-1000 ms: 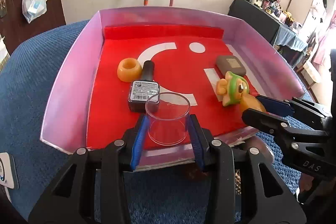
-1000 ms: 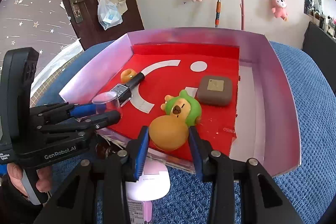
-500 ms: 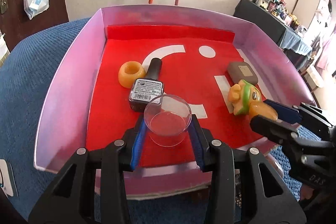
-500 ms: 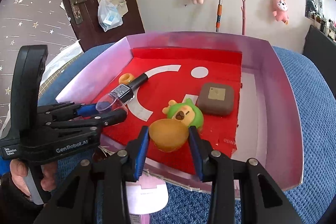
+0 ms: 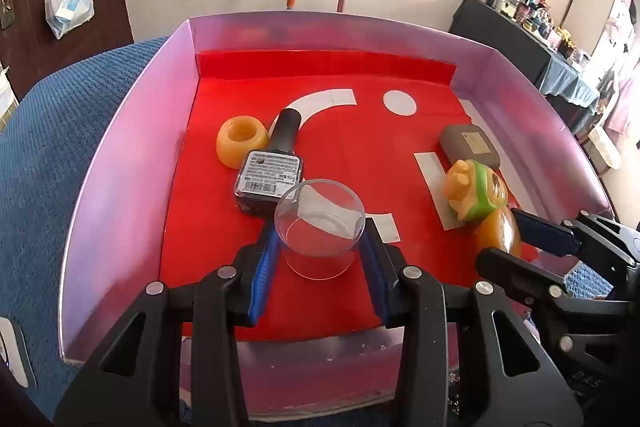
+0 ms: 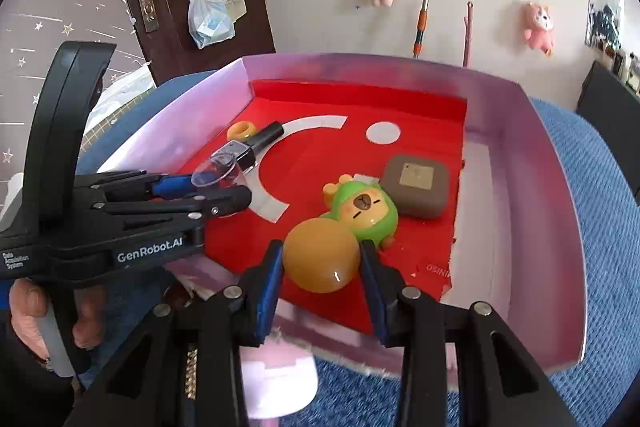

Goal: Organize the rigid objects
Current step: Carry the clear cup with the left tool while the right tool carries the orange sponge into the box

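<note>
A clear plastic cup is clamped upright between the blue pads of my left gripper, just above the red floor of the pink tray, near its front. The cup and left gripper also show at the left of the right wrist view. My right gripper is shut on the orange base of a capybara toy with a green hood, over the tray's front right. From the left wrist view the toy and right gripper appear at the right.
Lying in the tray are a black bottle on its side, an orange ring and a brown square case. The tray rests on a blue textured cloth. A white-pink object lies below the tray's front edge.
My left gripper has carried the clear cup forward over the tray's front rim to above the red floor. The right gripper with the toy has stayed almost still.
</note>
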### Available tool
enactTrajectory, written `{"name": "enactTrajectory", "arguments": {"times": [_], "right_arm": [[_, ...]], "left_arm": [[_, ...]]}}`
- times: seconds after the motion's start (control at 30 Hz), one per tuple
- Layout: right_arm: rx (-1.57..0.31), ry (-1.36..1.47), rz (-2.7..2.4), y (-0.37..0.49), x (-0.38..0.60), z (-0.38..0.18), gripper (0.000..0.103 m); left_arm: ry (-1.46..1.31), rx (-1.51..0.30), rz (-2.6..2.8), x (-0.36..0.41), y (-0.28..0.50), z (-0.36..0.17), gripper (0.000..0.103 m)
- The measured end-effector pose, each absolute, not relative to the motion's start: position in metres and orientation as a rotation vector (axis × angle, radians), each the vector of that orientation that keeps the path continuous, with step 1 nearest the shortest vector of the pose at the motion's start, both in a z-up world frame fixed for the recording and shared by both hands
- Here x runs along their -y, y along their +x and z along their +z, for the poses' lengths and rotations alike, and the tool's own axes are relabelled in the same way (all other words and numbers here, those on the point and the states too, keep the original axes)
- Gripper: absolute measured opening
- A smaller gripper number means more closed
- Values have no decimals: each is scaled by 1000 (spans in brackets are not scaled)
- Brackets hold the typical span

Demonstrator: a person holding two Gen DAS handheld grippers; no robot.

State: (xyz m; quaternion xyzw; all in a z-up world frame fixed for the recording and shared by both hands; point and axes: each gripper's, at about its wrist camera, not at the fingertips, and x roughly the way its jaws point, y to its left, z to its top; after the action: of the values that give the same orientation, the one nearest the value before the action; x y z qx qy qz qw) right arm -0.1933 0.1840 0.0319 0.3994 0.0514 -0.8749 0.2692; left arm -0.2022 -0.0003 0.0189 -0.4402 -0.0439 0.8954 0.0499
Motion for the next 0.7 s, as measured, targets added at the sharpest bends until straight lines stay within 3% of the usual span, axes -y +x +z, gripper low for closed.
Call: {"name": "enactTrajectory", "arguments": {"times": [0.7], "right_arm": [[-79,1125,-2413,-221,-187,19,40]], "left_arm": [[-1337,105,2759,-2,-207,17,38]]}}
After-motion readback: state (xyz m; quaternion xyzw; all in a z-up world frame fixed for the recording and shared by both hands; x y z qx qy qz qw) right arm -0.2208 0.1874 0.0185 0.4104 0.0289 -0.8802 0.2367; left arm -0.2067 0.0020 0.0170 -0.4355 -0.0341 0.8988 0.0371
